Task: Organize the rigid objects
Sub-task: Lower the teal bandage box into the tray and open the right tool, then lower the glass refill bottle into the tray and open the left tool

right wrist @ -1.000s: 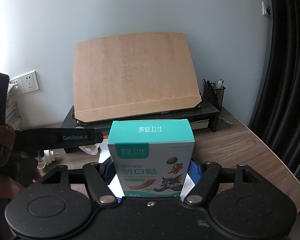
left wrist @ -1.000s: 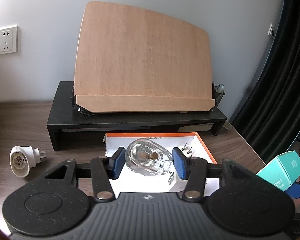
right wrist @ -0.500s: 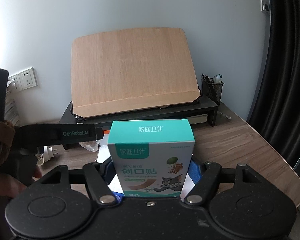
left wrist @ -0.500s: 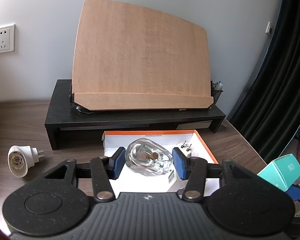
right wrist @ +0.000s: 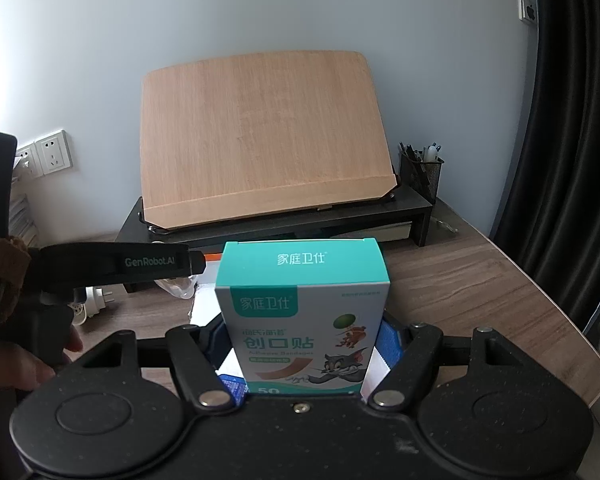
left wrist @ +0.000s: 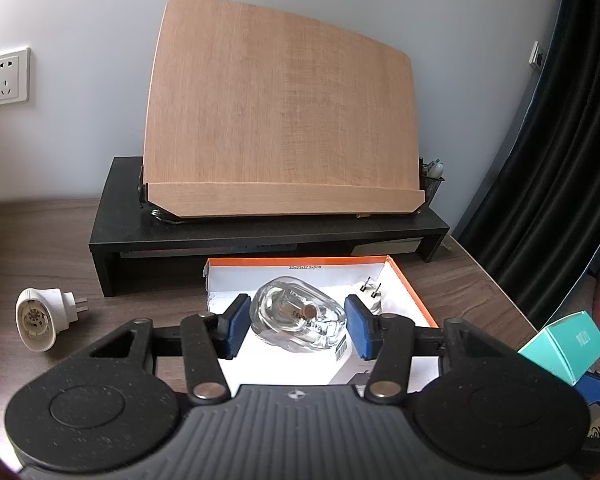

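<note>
Left tongs (left wrist: 296,330) pinch a glass bottle (left wrist: 298,316) above the box's orange rim (left wrist: 412,284); right tongs (right wrist: 304,344) pinch a bandage carton (right wrist: 302,312), bare desk (right wrist: 480,292) at frame right.

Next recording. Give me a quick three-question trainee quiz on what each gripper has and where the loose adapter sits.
1. True or false: the right gripper is shut on the teal bandage box.
2. What does the left gripper hold? A) clear glass bottle B) pen C) spoon
3. Fill in: the round white adapter lies on the ____, outside the orange-rimmed box.
Key: 1 true; 2 A; 3 table.
</note>
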### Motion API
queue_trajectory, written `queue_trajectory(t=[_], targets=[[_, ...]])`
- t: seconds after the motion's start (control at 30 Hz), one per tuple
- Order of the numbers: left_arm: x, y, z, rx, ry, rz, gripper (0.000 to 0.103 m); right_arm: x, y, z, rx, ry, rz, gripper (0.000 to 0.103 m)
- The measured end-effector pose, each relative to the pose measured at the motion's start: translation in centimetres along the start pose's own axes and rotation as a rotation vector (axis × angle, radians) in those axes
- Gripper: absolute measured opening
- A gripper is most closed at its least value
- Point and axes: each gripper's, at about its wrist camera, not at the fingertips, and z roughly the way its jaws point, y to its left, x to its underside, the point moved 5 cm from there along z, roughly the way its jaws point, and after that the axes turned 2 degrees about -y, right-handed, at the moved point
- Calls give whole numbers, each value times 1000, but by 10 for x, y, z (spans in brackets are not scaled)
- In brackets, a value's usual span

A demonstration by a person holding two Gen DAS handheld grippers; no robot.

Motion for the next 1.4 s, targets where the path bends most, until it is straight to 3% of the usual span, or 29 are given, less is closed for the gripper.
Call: queue_trajectory(t=[0.77,1.1,1.4], targets=[[3,1,16,-3,35,9,51,9,-1,17,-20,90,-17,87],[2,8,40,-4,74,14,51,6,-12,27,30,43,-3,90],[-4,2,75,15,102,29,51,-4,-27,7,46,-42,44,90]])
